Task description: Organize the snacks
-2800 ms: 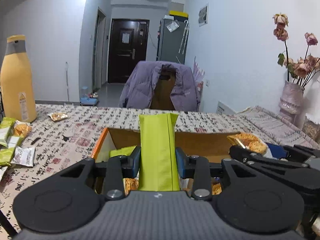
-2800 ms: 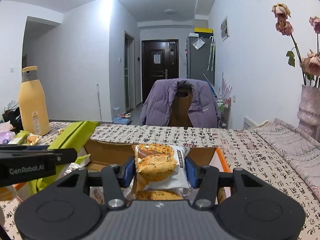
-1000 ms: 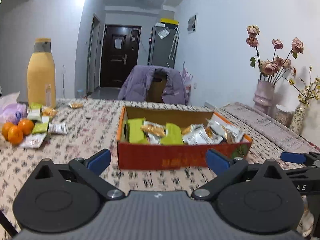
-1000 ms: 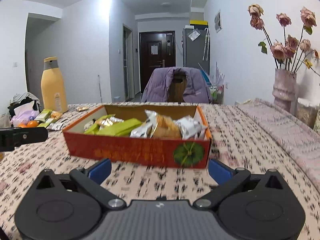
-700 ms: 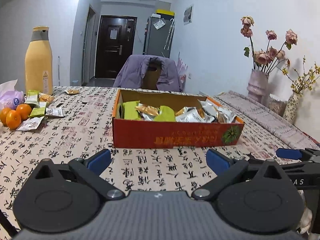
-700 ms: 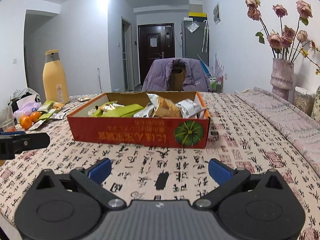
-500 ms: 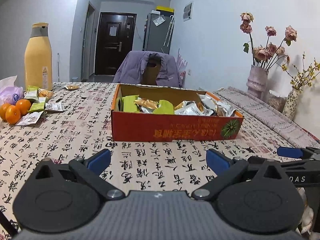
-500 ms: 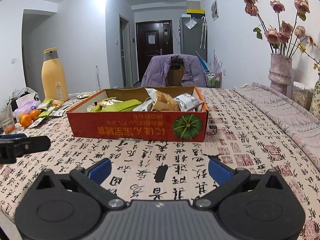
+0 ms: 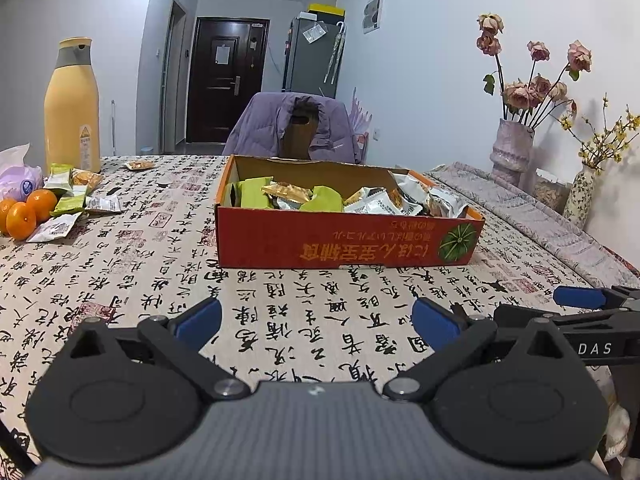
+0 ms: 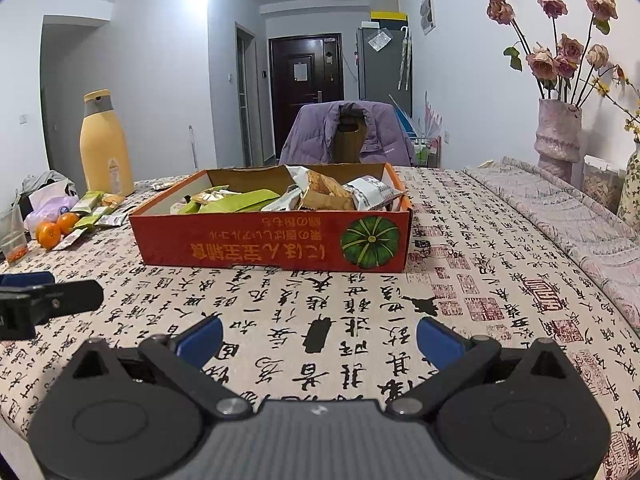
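Observation:
A red cardboard box (image 9: 348, 242) (image 10: 272, 242) stands on the calligraphy tablecloth, filled with several green, silver and orange snack packets (image 9: 320, 196) (image 10: 316, 192). My left gripper (image 9: 316, 320) is open and empty, low over the cloth in front of the box. My right gripper (image 10: 320, 336) is open and empty, also in front of the box. Its fingertip shows at the right of the left wrist view (image 9: 580, 297). The left gripper's fingertip shows at the left of the right wrist view (image 10: 28, 280). Loose snack packets (image 9: 72, 200) (image 10: 96, 208) lie at the far left.
A yellow bottle (image 9: 72, 108) (image 10: 106, 144) stands at the back left, with oranges (image 9: 28, 212) (image 10: 54, 230) and a purple bag (image 9: 20, 180). A vase of dried roses (image 9: 514, 148) (image 10: 558, 140) stands on the right. A chair with a purple jacket (image 9: 296, 128) is behind the table.
Both grippers let go of their packets into the box, opened, and drew back towards the table's near edge. The box now stands farther off in both views.

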The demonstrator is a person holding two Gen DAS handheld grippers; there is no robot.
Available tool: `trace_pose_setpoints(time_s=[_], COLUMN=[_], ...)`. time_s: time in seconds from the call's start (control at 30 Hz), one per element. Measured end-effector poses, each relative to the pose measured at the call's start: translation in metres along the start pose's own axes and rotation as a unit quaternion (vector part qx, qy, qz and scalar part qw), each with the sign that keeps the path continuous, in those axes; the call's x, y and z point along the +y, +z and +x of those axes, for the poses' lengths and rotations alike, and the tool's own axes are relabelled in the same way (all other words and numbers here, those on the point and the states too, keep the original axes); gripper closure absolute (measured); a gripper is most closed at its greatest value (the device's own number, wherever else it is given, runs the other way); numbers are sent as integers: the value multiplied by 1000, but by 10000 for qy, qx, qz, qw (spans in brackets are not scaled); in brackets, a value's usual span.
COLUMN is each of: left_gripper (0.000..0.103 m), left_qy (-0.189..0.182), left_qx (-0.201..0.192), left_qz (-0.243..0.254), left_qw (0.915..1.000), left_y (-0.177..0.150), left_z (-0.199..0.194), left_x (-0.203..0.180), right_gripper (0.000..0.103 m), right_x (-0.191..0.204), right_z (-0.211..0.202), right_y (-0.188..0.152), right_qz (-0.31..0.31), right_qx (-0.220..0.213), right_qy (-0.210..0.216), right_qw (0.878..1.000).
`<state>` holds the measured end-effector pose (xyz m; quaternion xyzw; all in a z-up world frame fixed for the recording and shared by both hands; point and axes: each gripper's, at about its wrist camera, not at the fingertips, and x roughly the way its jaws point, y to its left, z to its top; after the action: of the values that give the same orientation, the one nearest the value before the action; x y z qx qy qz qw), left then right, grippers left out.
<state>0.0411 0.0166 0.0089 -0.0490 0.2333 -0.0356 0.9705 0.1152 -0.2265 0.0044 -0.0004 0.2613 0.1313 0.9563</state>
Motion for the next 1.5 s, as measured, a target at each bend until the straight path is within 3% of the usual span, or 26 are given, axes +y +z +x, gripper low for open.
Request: trace_pose_setpoints(time_s=[1.5], left_gripper=[0], left_qy=[-46], left_qx=[79], left_qz=[10], left_qw=[10000], left_y=[-6], left_z=[2], left_x=[-2], right_gripper=[0], right_x=[-1], right_z=[2], right_y=[-2], right_qz=[10], right_qx=[37], right_qy=[-2], right_qw=[10000])
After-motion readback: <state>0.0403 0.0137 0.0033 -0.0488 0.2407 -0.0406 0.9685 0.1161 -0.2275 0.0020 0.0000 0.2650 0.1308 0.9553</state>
